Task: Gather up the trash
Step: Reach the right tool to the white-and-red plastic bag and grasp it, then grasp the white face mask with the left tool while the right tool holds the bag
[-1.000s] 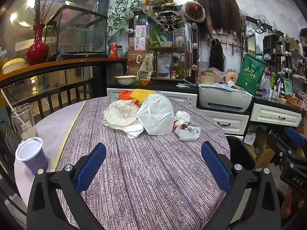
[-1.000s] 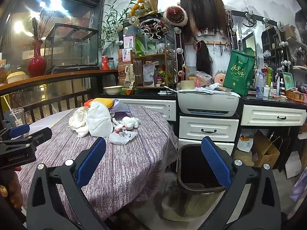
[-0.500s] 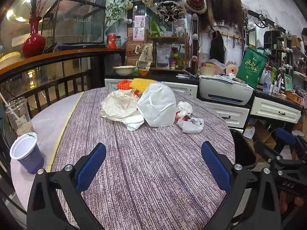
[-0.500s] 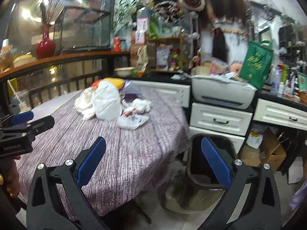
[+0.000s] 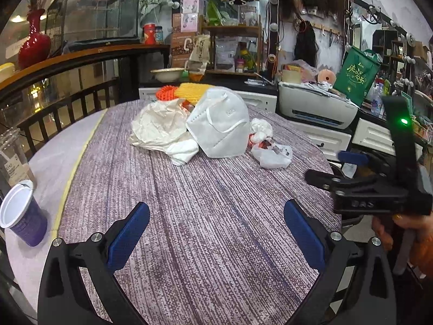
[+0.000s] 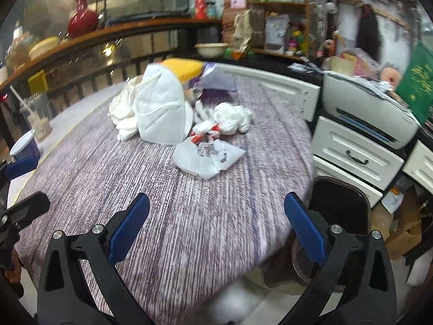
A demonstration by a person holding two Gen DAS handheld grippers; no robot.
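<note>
Centrally on the tabletop [image 5: 216,243] lie a white face mask [image 5: 219,124], crumpled paper [image 5: 157,127] and a plastic wrapper [image 6: 205,157], all judged light and soft, best pinched at a raised fold, while left gripper [image 5: 216,233] and right gripper [image 6: 216,224] hover spread and empty.

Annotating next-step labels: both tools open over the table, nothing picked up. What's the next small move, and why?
Probably ease the right tool forward and down to the crumpled plastic bag. Both tools are open and empty. That bag is the trash lying nearest the right tool, apart from the white mask, and the dark bin stands just off the table edge on that side.
</note>
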